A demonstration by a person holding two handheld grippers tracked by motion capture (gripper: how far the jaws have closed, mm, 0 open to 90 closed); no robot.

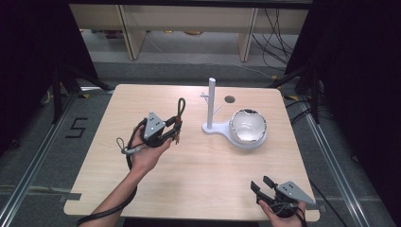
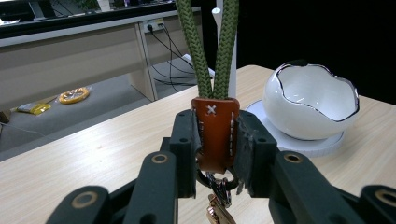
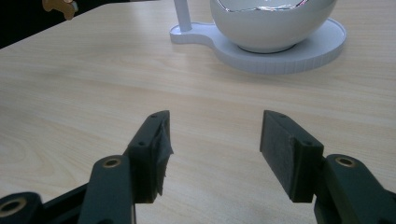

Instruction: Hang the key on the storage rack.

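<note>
pinching the brown leather tab (image 2: 215, 133) of a green cord keychain (image 1: 180, 109) in our left gripper (image 1: 171, 130) keeps its loop upright for the white peg stand (image 1: 211, 105), while our right gripper (image 1: 264, 185) waits wide-jawed and empty over the counter (image 1: 198, 165).

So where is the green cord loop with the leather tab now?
In the high view the cord loop sits left of centre, held in the left claw, just left of the white stand.

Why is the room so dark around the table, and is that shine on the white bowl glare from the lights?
High view: light falls on the table while the sides stay black; the white bowl shows bright glare along its rim. Left gripper view: the keychain's brown leather tab is sharp, the background soft. Right gripper view: the open right hand-held gripper looks slightly blurred.
</note>
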